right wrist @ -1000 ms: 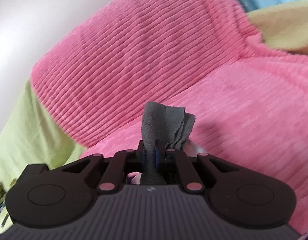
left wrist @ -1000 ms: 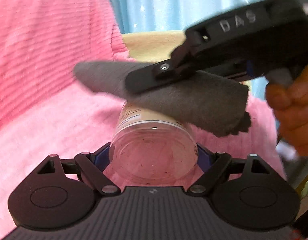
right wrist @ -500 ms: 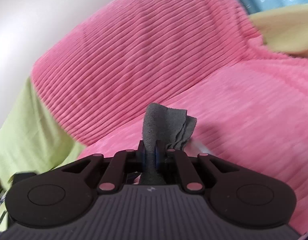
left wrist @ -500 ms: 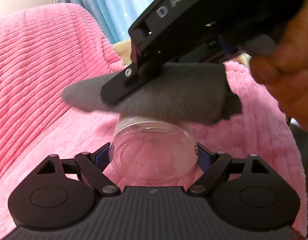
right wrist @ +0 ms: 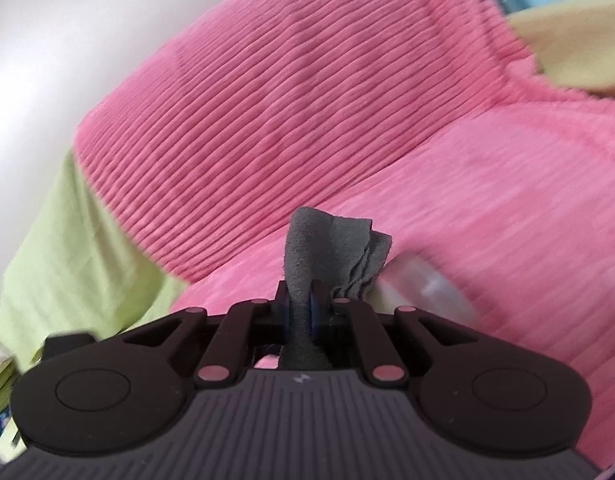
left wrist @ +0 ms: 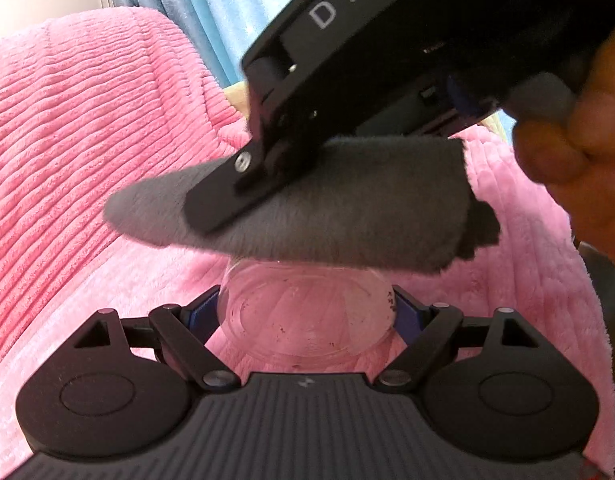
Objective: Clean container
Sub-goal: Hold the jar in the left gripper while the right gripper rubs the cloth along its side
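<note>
A clear plastic container (left wrist: 305, 312) with dark specks on its base is held between the fingers of my left gripper (left wrist: 305, 314), its base toward the camera. My right gripper (left wrist: 243, 196) is shut on a folded grey cloth (left wrist: 339, 204) that lies across the container's far side, touching it. In the right wrist view the cloth (right wrist: 327, 248) sticks up from my right gripper (right wrist: 301, 300), and the blurred container (right wrist: 423, 284) shows just right of it.
A pink ribbed blanket (left wrist: 87, 160) covers the seat and backrest behind everything. A green cloth (right wrist: 75, 248) lies at the left, a pale yellow one (right wrist: 579, 48) at the upper right. Blue curtains (left wrist: 235, 4) hang behind. The person's hand (left wrist: 579, 152) grips the right tool.
The right gripper with the cloth has moved closer to the left camera and lower, so the cloth now hides the container's label and upper part. The left gripper's hold is unchanged.
</note>
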`<state>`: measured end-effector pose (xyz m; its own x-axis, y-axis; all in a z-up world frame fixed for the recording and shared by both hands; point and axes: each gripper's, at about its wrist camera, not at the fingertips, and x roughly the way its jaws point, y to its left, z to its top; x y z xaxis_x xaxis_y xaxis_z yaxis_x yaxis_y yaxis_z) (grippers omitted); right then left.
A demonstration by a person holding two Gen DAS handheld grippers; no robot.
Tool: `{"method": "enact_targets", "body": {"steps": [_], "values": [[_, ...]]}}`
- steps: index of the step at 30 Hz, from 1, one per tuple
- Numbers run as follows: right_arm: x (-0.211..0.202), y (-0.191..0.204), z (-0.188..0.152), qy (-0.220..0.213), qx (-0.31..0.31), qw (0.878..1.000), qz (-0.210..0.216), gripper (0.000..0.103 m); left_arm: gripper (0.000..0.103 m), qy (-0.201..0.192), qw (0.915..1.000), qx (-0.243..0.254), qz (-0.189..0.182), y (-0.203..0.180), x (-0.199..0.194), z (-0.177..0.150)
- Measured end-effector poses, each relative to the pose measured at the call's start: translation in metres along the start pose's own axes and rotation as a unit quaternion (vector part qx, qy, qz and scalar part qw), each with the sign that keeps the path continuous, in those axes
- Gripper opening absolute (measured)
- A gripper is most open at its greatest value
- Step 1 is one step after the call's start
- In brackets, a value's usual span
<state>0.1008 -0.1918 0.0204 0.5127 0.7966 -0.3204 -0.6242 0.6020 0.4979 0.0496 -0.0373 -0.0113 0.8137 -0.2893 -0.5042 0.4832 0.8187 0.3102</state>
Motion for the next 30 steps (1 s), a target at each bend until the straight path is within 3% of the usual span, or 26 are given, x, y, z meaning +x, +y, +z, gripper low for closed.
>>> {"method": "enact_targets", "body": {"steps": [2,6,9,13,15,20,25,28,30], "values": [[0.001,-0.001,0.004,-0.008,-0.018,1.000,-0.014,0.006,0.085,0.000,1.0000,0.002,0.000,-0.001,0.000,0.000],[-0.006,-0.023,0.012,-0.053,0.024,0.997,-0.056,0.006,0.085,-0.002,0.9999,0.011,0.001,-0.002,0.002,0.002],[-0.007,-0.026,0.010,-0.056,0.030,0.997,-0.053,0.006,0.085,0.005,0.9998,-0.013,-0.013,0.003,0.003,0.000],[-0.008,-0.025,0.007,-0.053,0.020,0.997,-0.053,0.006,0.085,0.007,0.9921,-0.107,-0.065,0.032,0.011,-0.001],[-0.007,-0.026,0.008,-0.053,0.022,0.997,-0.052,0.006,0.085,0.007,0.9883,-0.130,-0.079,0.041,0.014,-0.002],[-0.007,-0.017,0.008,-0.050,0.019,0.997,-0.055,0.006,0.085,0.006,0.9932,-0.099,-0.061,0.034,0.015,0.000],[-0.004,-0.005,-0.001,-0.009,0.011,1.000,0.002,0.007,0.085,0.006,0.9999,-0.009,-0.010,0.008,0.009,0.001],[-0.001,-0.005,0.003,-0.009,-0.008,1.000,-0.005,0.006,0.085,0.007,0.9999,-0.008,-0.010,0.008,0.010,0.001],[-0.003,-0.014,0.007,-0.029,0.011,0.999,-0.026,0.006,0.085,0.006,1.0000,0.000,-0.007,0.006,0.010,0.001]]}}
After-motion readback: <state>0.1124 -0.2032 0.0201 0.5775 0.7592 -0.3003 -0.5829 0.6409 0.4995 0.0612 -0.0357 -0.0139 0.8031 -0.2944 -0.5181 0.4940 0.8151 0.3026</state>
